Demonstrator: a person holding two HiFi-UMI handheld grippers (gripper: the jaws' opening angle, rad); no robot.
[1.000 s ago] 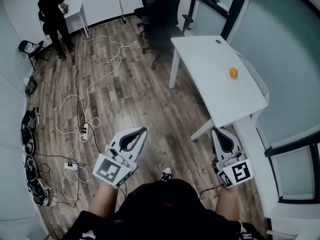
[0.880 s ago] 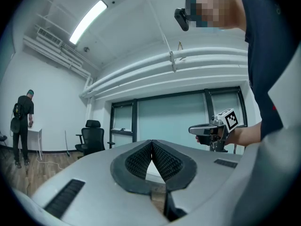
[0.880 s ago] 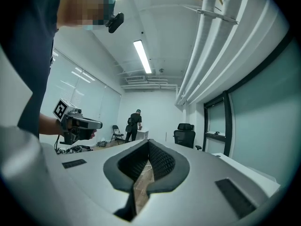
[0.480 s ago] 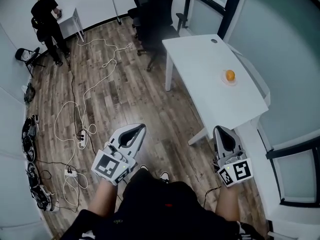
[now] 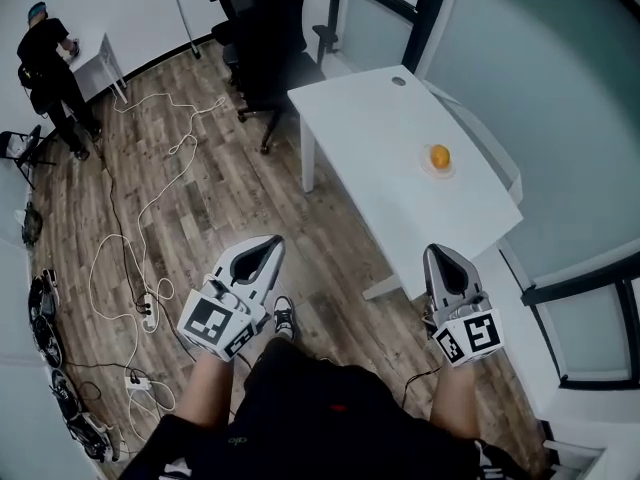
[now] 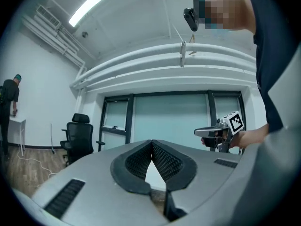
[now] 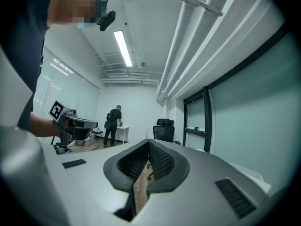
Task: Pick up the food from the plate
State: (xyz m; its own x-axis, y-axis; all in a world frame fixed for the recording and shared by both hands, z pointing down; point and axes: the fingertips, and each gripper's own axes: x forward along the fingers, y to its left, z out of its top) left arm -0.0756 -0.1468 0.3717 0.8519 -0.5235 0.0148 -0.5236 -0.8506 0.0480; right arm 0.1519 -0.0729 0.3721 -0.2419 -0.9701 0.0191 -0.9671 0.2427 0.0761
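An orange piece of food (image 5: pixel 439 155) lies on a small pale plate (image 5: pixel 439 170) near the right side of a white table (image 5: pixel 380 158). My left gripper (image 5: pixel 267 244) hangs over the wood floor, well short of the table, its jaws closed tip to tip with nothing in them. Just off the table's near end, my right gripper (image 5: pixel 440 255) is held shut and empty too. In the left gripper view my own tips (image 6: pixel 151 142) meet, and the right gripper (image 6: pixel 221 132) shows off to the side. The right gripper view shows its tips (image 7: pixel 148 142) touching.
Black office chairs (image 5: pixel 262 38) stand at the table's far end. White cables and power strips (image 5: pixel 140 228) trail over the floor at left. A person (image 5: pixel 50 63) stands at a small white desk in the far corner. A frosted glass wall (image 5: pixel 560 98) runs along the right.
The view has moved toward the table: table, plate and food have shifted left and lower in the head view. Both grippers keep their pose and stay shut.
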